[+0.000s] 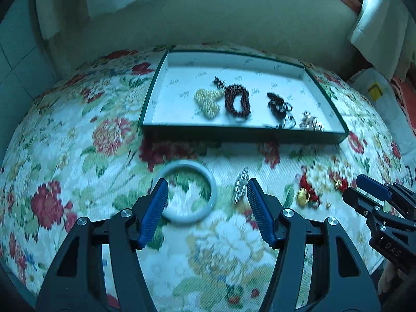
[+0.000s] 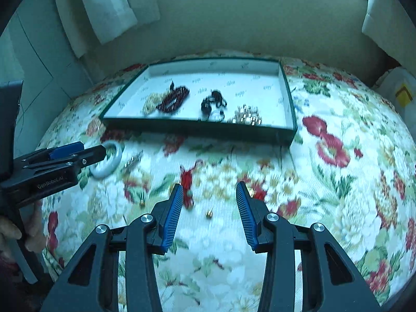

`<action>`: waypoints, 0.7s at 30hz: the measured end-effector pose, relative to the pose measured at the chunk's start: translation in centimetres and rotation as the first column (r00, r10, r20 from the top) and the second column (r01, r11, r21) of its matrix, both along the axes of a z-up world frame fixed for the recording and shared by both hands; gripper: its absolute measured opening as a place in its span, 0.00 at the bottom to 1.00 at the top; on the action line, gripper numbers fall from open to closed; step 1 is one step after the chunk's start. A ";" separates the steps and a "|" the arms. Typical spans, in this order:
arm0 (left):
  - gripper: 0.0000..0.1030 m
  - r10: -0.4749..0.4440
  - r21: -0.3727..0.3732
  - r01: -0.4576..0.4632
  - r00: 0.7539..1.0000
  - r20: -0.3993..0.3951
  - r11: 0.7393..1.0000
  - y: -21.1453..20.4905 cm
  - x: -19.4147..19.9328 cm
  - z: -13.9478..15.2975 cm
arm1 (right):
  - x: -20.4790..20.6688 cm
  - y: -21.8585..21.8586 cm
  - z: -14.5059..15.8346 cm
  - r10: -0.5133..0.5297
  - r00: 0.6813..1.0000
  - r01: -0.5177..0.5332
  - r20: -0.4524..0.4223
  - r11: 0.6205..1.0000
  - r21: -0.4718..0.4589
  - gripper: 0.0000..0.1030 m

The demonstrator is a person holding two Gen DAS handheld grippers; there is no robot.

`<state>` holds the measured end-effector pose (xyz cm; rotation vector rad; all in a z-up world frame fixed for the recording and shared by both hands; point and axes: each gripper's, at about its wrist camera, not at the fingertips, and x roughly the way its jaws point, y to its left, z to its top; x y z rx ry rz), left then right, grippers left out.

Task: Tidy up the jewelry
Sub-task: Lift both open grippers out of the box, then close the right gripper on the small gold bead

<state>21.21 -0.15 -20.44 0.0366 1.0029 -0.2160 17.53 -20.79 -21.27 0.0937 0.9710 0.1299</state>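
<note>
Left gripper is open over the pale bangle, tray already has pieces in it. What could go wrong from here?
1. The bangle is smooth and round; the left gripper straddles only part of it, so it may slip out when the fingers close.
2. The silver clip lies close beside the bangle and could get nudged or pinched too.
3. The tiny gold stud and red charm near the right gripper are hard to spot on the floral cloth and easily missed.
</note>
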 end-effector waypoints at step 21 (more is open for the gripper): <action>0.61 0.043 0.009 -0.042 0.998 -0.054 0.999 2.1 -1.5 -2.2 | 0.4 1.0 -3.4 0.017 0.997 -0.020 -0.079 0.999 -0.037 0.19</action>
